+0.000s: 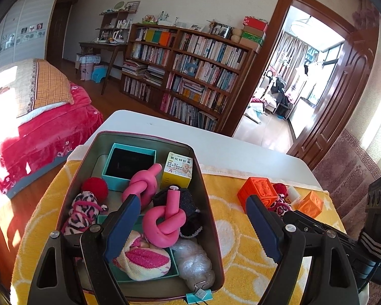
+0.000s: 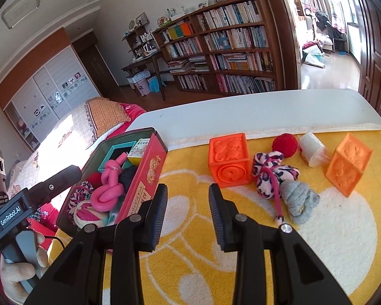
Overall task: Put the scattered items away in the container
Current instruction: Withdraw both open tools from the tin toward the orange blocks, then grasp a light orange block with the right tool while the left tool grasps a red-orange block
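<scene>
A red tin container stands on the yellow towel; it also shows in the left wrist view, holding two pink knots, a teal box, a yellow carton and soft items. My left gripper is open and empty above the tin's right side. My right gripper is open and empty over bare towel. To its right lie two orange cubes, a leopard-print rope toy, a red ball, a white roll and a grey sock.
The towel covers a white table, whose far edge is close behind the items. A bed is to the left, a bookshelf behind, and a doorway at the right.
</scene>
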`<state>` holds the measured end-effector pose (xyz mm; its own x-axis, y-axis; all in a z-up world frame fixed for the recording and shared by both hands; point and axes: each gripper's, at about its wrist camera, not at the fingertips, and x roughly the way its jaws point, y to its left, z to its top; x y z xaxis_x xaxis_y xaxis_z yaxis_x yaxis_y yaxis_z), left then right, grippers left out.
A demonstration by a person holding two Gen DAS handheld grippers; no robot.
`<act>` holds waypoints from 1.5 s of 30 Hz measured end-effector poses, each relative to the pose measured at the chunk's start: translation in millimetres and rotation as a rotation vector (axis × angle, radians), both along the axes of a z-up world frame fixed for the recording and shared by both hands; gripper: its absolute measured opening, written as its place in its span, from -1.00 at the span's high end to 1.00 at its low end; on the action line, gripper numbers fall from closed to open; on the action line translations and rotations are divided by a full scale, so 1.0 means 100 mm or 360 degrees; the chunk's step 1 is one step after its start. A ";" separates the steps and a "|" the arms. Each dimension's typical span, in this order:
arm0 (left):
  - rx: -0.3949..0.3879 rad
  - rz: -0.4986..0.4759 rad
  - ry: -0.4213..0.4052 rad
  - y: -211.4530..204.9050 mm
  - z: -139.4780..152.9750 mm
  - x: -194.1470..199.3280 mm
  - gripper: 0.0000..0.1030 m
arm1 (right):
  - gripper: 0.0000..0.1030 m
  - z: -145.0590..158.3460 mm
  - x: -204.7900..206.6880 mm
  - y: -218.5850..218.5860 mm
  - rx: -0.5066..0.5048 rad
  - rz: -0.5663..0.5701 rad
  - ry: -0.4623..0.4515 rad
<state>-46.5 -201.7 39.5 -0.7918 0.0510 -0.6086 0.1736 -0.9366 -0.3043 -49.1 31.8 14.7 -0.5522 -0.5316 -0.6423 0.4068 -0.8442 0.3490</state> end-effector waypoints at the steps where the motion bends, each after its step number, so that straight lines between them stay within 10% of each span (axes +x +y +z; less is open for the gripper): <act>1: -0.0003 -0.0003 -0.0001 0.01 0.00 0.00 -0.68 | 0.25 -0.01 -0.01 0.04 -0.0001 -0.0015 -0.0005; 26: -0.0032 -0.0155 -0.0023 0.57 0.13 -0.16 -0.68 | -0.33 0.04 -0.36 1.32 0.0119 -0.0439 0.0054; 45: -0.0026 -0.0273 -0.0094 1.13 -0.01 -0.54 -0.68 | -0.55 -0.31 -0.81 1.57 0.0300 -0.0409 -0.0064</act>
<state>-100.9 -88.9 38.6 -0.7353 0.1717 -0.6557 0.0281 -0.9588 -0.2825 -129.8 188.4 -16.6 -0.6249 -0.2476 -0.7403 0.1609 -0.9689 0.1882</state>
